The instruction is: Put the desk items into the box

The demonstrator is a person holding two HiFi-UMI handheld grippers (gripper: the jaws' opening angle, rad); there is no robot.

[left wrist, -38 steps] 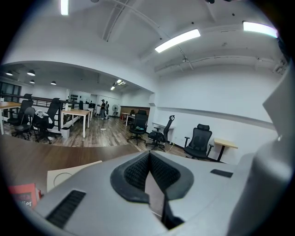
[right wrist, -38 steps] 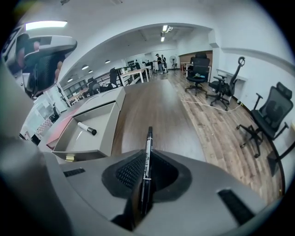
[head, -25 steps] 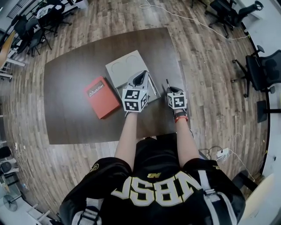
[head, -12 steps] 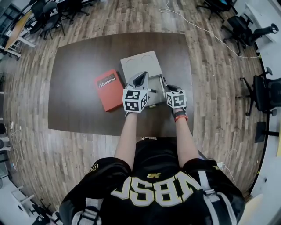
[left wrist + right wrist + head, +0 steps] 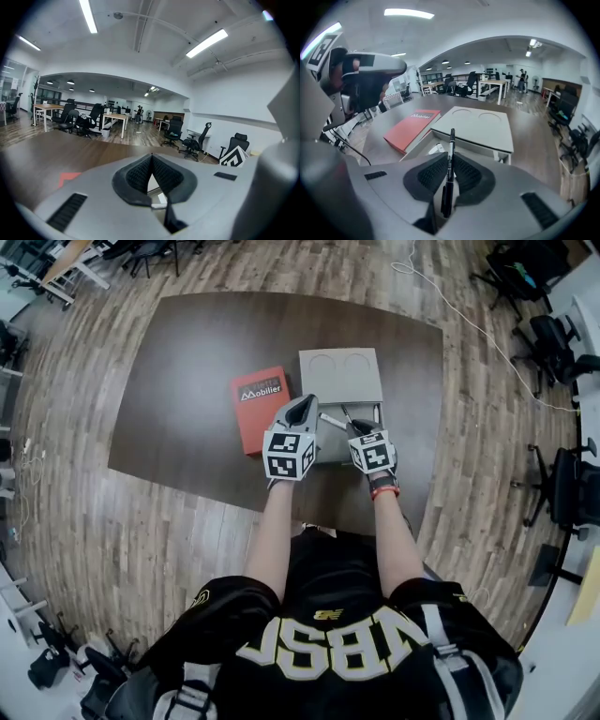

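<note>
Dark brown worktop (image 5: 187, 381) is seen under an open grey cardboard box (image 5: 476, 126). A slim black pen (image 5: 451, 145) is clamped by the fingers of the right gripper (image 5: 451, 161), its long axis aimed over the box's near wall. The fingers of the left gripper (image 5: 151, 157) are pressed together, empty, at the box's left edge.

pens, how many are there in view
1: a black pen held in the right gripper over the box. A white item in the box might be another; can't tell.
</note>
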